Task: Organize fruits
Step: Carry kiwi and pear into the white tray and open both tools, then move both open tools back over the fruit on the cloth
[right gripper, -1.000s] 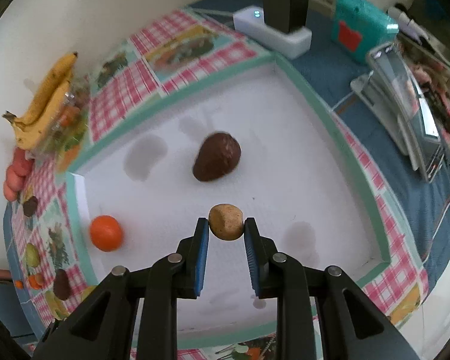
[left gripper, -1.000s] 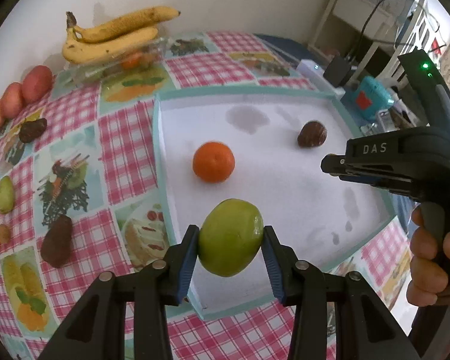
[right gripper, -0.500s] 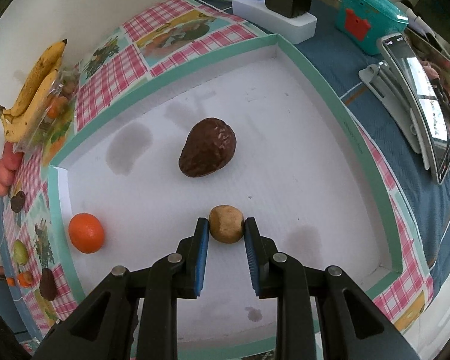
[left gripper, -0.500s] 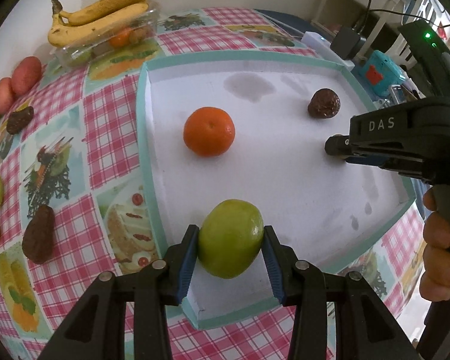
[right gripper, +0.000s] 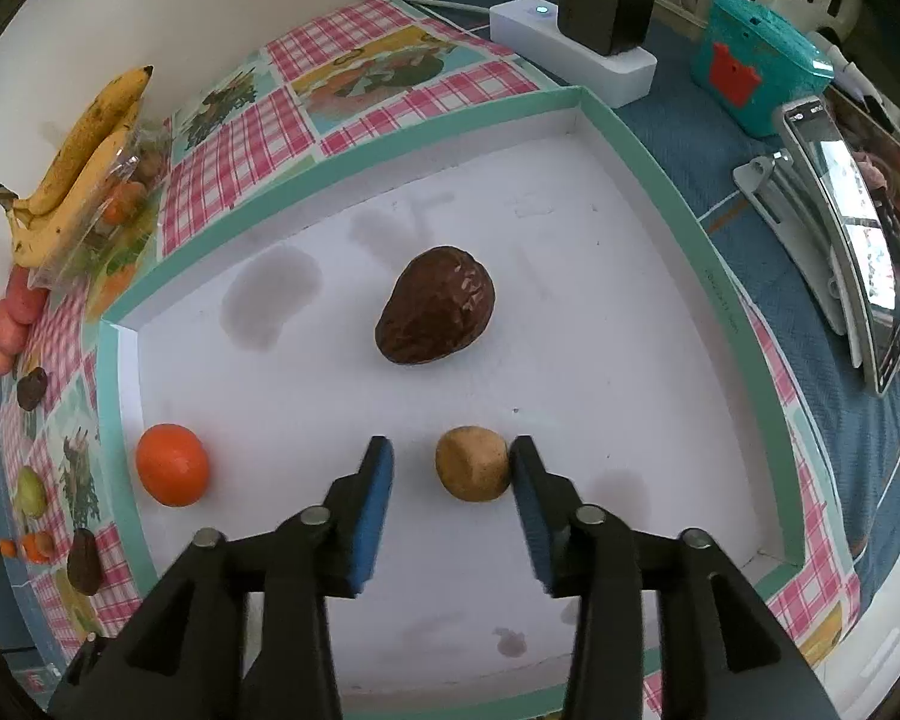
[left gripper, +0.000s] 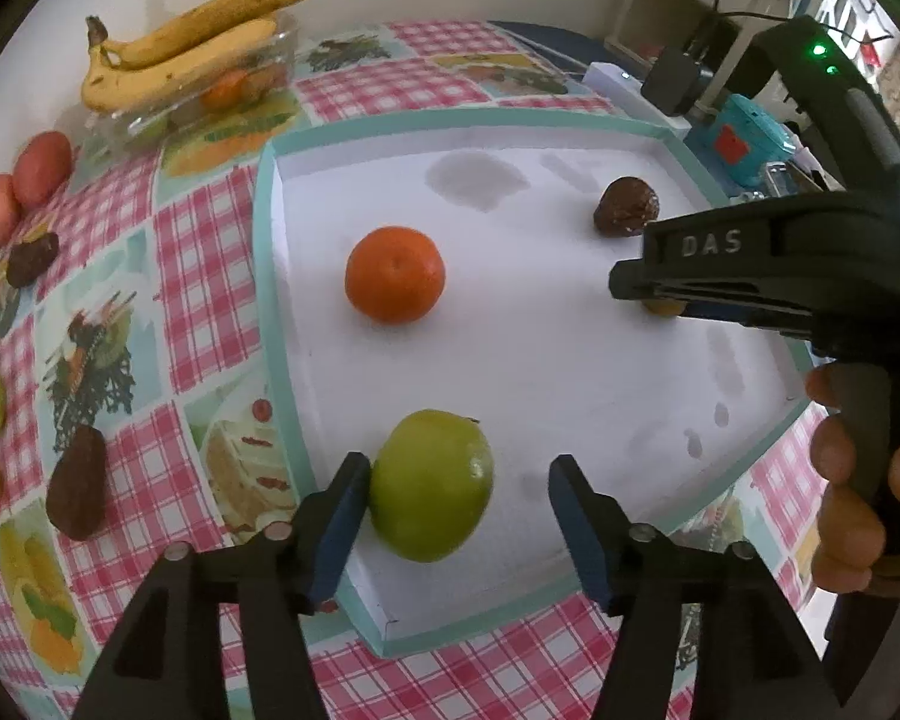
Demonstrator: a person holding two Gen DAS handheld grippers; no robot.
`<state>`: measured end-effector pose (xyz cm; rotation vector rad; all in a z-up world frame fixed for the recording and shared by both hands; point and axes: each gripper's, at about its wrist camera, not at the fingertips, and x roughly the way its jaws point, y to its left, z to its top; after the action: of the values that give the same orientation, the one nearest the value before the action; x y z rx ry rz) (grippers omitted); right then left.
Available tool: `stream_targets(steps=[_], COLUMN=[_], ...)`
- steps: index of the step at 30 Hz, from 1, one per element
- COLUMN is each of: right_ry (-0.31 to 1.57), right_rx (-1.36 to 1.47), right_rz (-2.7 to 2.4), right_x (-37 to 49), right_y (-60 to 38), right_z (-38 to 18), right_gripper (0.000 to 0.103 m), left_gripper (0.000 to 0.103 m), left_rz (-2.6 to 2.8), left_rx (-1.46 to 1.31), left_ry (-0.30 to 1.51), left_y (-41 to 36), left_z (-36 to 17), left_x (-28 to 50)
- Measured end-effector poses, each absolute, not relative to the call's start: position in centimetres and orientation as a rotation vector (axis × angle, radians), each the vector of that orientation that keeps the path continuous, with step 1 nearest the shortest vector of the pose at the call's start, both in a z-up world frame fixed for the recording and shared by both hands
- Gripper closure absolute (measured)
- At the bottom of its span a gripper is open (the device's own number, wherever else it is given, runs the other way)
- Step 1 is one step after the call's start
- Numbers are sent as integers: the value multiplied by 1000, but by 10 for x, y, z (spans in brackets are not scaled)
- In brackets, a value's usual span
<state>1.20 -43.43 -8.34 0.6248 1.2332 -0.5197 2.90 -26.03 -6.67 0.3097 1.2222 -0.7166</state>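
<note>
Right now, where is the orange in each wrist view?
Left wrist: the orange sits left of centre in the white tray.
Right wrist: the orange lies far left by the tray's rim.
Shared landmark: the dark brown avocado.

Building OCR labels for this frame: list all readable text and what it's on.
"DAS": raised letters on the black body of the right gripper, left wrist view.
Small print along the tray rim, right wrist view: too small to read.
Phone screen: glare, nothing legible.
Nothing else readable.
</note>
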Motion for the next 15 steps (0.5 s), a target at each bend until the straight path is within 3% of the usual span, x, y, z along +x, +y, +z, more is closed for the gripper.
stream_targets(steps=[1, 4, 6, 8, 11, 13, 15], right_ry=[1232, 1231, 1222, 1217, 1220, 1217, 1206], right_rx=[626, 627, 636, 636, 635, 638, 627], right_rz=[-526, -544, -551, -562, -569, -567, -567], right_x=[11, 9, 7, 6, 6, 6, 7], right_y=[-435, -439, -441, -443, -443, -443, -443], right_z=[-84, -85, -84, -85, -86, -86, -84], right_gripper=[44, 43, 33, 30, 30, 29, 17], left_gripper=[31, 26, 24, 21, 1, 0, 0], left_rz=[-714, -707, -706, -706, -679, -668, -649], left_rx=[311, 310, 299, 286, 285, 274, 245], left_ry=[1216, 1207, 1201, 1190, 1157, 1132, 1123], left_y=[-261, -259, -257, -254, -249, -244, -236], left_z=[-65, -61, -56, -51, -43, -35, -28], left_x=[29, 31, 33, 34, 36, 40, 46])
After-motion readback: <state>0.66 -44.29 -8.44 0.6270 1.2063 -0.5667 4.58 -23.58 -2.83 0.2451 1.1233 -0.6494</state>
